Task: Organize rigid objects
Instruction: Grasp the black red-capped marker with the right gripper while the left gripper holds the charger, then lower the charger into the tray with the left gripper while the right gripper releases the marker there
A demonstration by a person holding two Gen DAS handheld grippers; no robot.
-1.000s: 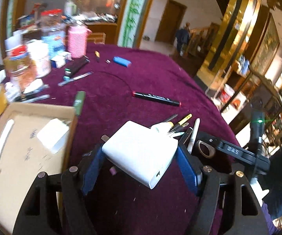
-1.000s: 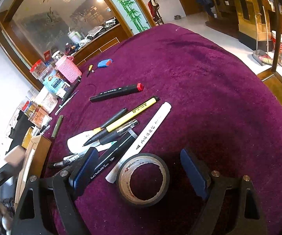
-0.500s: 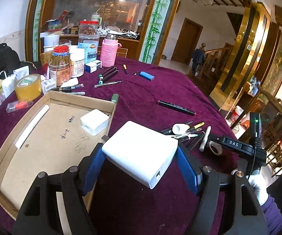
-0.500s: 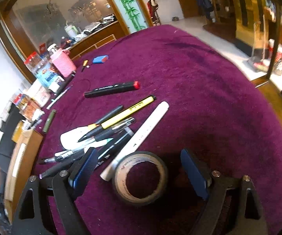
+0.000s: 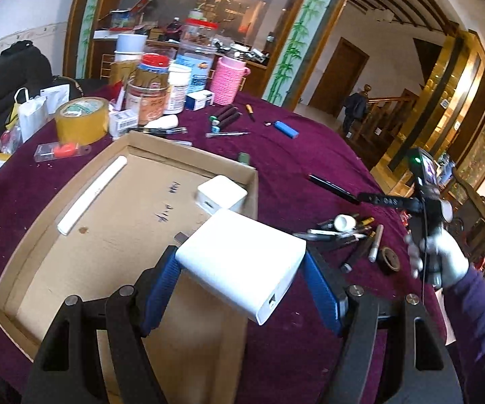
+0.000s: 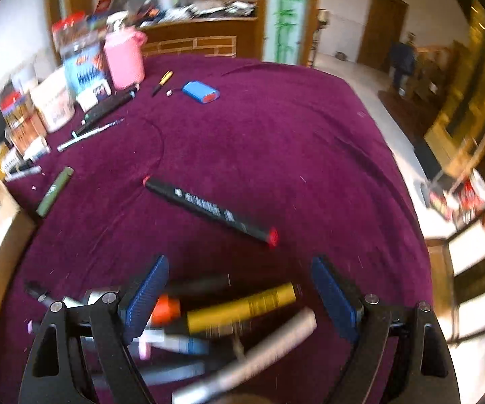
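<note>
My left gripper [image 5: 240, 289] is shut on a white rectangular power bank [image 5: 242, 262] and holds it above the near right corner of a shallow cardboard box [image 5: 23, 252]. The box holds a smaller white charger [image 5: 221, 195] and a white stick [image 5: 91, 192]. My right gripper [image 6: 239, 299] is open and empty above a heap of pens and markers [image 6: 239, 309]. A black marker with a red cap [image 6: 208, 207] lies just beyond its fingers. In the left wrist view the right gripper [image 5: 377, 198] hangs over the pen heap [image 5: 343, 232].
Jars, a pink cup [image 5: 228, 80], a yellow tape roll [image 5: 82, 119] and small boxes crowd the far left of the purple table [image 6: 276, 134]. A blue lighter [image 6: 200, 91], a green marker [image 6: 54, 192] and loose pens lie further out. A dark tape roll [image 5: 389, 260] lies beside the heap.
My left gripper has risen and swung left with the power bank until it hangs over the box. My right gripper has lifted and moved forward from the tape roll to over the pens.
</note>
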